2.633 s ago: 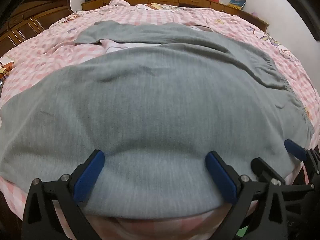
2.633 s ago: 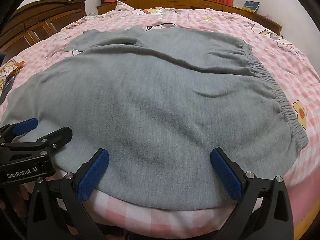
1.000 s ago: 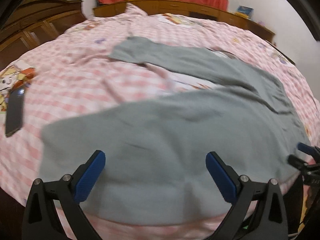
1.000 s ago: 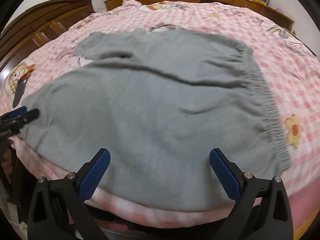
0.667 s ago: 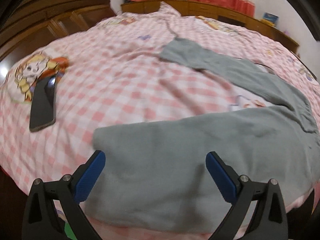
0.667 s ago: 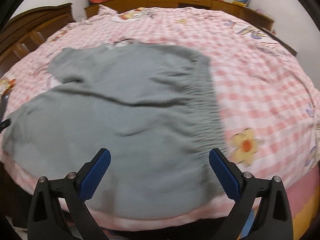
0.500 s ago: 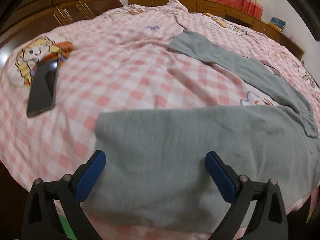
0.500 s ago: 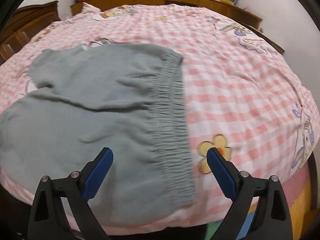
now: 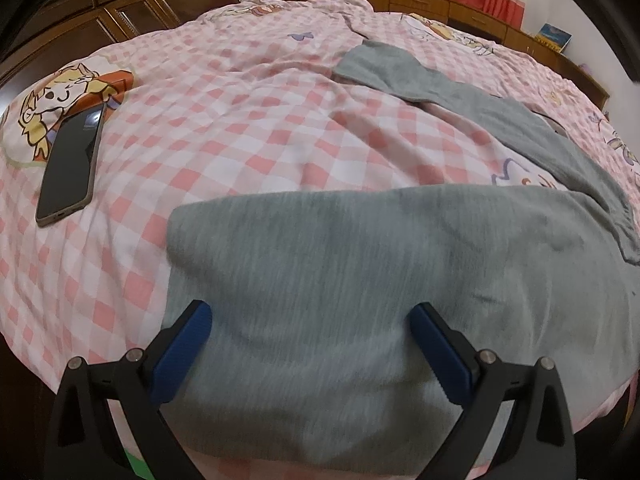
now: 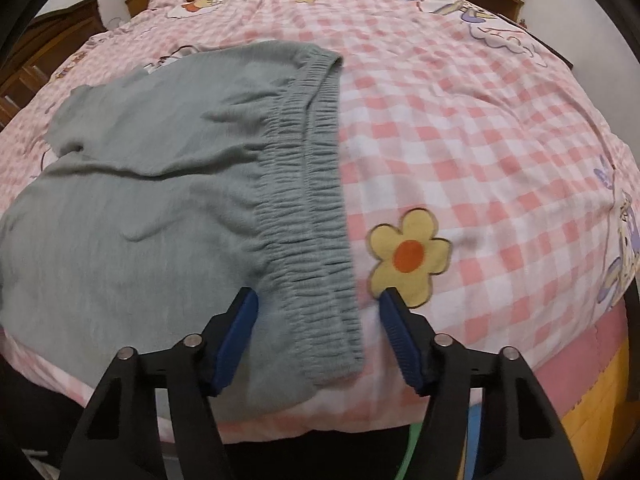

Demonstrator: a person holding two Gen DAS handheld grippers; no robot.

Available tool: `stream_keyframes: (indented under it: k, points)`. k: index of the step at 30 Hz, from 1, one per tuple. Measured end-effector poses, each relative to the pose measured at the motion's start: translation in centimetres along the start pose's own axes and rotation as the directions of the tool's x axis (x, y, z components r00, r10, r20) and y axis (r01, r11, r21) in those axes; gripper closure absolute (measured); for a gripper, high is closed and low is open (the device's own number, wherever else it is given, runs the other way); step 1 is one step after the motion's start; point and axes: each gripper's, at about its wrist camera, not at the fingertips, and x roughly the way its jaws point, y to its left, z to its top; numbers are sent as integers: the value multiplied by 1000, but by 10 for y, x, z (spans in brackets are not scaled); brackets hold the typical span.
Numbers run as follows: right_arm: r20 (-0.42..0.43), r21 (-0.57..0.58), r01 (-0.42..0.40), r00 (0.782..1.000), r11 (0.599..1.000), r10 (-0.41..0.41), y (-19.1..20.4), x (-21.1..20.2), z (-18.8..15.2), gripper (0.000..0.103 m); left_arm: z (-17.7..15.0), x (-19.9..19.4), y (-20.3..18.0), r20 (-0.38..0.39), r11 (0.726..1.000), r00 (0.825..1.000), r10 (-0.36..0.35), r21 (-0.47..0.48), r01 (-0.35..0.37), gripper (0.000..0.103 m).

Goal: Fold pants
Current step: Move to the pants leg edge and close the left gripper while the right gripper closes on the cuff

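Grey pants (image 9: 360, 264) lie spread on a pink checked bed, one leg near the front edge and the other leg (image 9: 460, 100) stretching toward the far right. My left gripper (image 9: 308, 344) stands open over the near leg's cuff end, blue pads wide apart, fabric below them. In the right wrist view the pants (image 10: 140, 200) show their gathered elastic waistband (image 10: 312, 208). My right gripper (image 10: 318, 316) straddles the waistband's near end; its jaws are closing, the waistband lies between them, and the pads do not press on it.
A black phone (image 9: 70, 164) lies on the bedspread at the left. Dark wooden cabinets (image 9: 120, 12) stand behind the bed on the left. The bedspread (image 10: 480, 140) right of the waistband has a yellow flower print (image 10: 408, 256). The bed's front edge drops off just below both grippers.
Both grippers have swung apart, the left one to the cuff end, the right one to the waistband end. The right jaws have narrowed around the waistband. The phone has come into view.
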Motion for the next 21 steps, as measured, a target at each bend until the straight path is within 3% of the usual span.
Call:
stream_keyframes:
  k: [7, 14, 21]
  points:
    - [-21, 14, -26, 999, 1000, 26, -9, -8, 10, 39, 23, -11, -8, 19, 999, 1000, 9, 47, -10, 1]
    - [55, -47, 4, 998, 999, -1, -4, -31, 51, 39, 82, -10, -36, 18, 996, 999, -51, 70, 50, 1]
    - [59, -82, -51, 997, 995, 56, 9, -14, 98, 39, 148, 2, -70, 34, 992, 995, -97, 90, 94, 1]
